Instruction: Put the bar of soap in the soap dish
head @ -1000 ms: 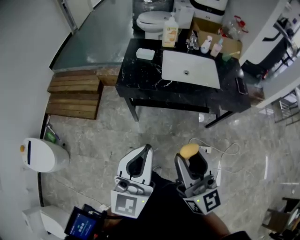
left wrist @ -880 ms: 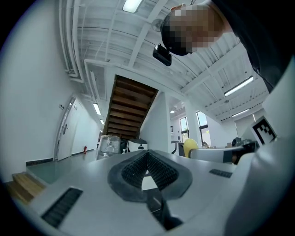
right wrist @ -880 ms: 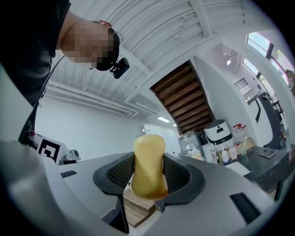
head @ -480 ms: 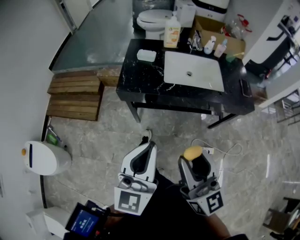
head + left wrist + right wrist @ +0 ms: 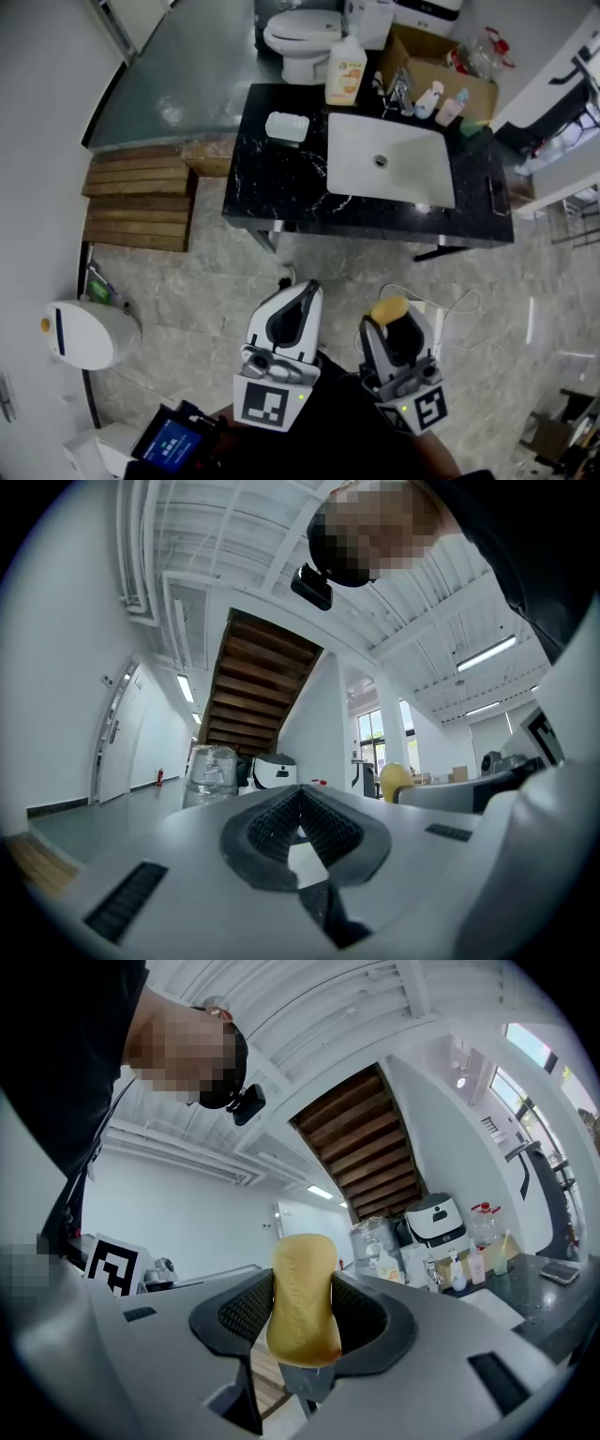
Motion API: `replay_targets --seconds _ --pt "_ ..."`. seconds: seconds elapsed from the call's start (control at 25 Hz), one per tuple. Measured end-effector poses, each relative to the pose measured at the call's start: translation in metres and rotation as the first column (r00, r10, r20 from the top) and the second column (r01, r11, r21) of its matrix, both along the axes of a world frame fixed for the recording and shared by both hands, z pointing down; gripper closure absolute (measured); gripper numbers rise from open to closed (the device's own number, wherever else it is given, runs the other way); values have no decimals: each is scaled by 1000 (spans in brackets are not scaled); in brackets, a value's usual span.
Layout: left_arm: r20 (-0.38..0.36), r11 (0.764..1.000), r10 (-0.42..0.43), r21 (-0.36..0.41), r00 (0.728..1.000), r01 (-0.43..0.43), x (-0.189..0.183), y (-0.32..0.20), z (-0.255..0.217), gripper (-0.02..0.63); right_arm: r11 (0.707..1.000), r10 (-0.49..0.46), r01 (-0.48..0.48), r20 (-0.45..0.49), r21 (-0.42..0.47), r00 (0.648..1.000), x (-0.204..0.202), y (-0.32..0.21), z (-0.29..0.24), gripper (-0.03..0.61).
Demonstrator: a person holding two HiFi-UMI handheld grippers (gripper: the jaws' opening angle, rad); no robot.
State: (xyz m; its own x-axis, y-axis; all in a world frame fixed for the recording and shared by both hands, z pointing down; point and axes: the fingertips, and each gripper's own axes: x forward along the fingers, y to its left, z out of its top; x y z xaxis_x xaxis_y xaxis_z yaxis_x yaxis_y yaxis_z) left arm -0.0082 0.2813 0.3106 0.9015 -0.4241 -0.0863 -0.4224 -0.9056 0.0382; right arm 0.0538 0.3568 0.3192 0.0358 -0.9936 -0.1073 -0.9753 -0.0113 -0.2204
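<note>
A yellow-orange bar of soap [image 5: 303,1299] stands upright between the jaws of my right gripper [image 5: 390,312], which is shut on it; the bar of soap [image 5: 388,308] pokes out at the gripper's tip in the head view. My left gripper [image 5: 302,295] is beside it, shut with nothing between its pads [image 5: 302,822]. Both are held low over the floor, well short of the black counter [image 5: 281,178]. A pale soap dish [image 5: 287,126] sits on the counter's left part, left of the white sink [image 5: 391,159].
A large soap bottle [image 5: 345,69] and small bottles [image 5: 441,103] stand at the counter's back by the tap. A dark phone [image 5: 499,194] lies at its right end. Behind is a toilet [image 5: 300,39]; wooden steps [image 5: 141,195] at left; a white cable [image 5: 450,305] on the floor.
The counter and sink have come nearer in the head view as I move forward. Both grippers hold the same pose, the soap still in the right one.
</note>
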Motion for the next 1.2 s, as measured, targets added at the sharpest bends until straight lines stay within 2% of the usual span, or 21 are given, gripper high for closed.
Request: replay_targets --seconds 0.24,0.52,0.72,0.92,1.2 --pt "-20 1000 -12 -19 1000 11 23 -74 -11 614 1000 -1 1 -10 5 1000 26 -79 -18 393" --pt "-47 999 -22 -44 999 20 34 -170 -18 614 998 9 -11 -26 -61 1000 47 -171 -19 393" --pt "-48 999 -42 -26 998 40 33 -236 -22 614 999 17 -17 -10 -30 1000 58 -234 -23 393" --pt "-53 999 -53 2 997 53 27 -275 -25 614 999 41 -41 18 -15 999 65 -275 -21 393" --pt "-44 989 -140 -42 989 138 8 -302 -12 614 999 -17 17 22 -42 1000 61 -299 -6 393"
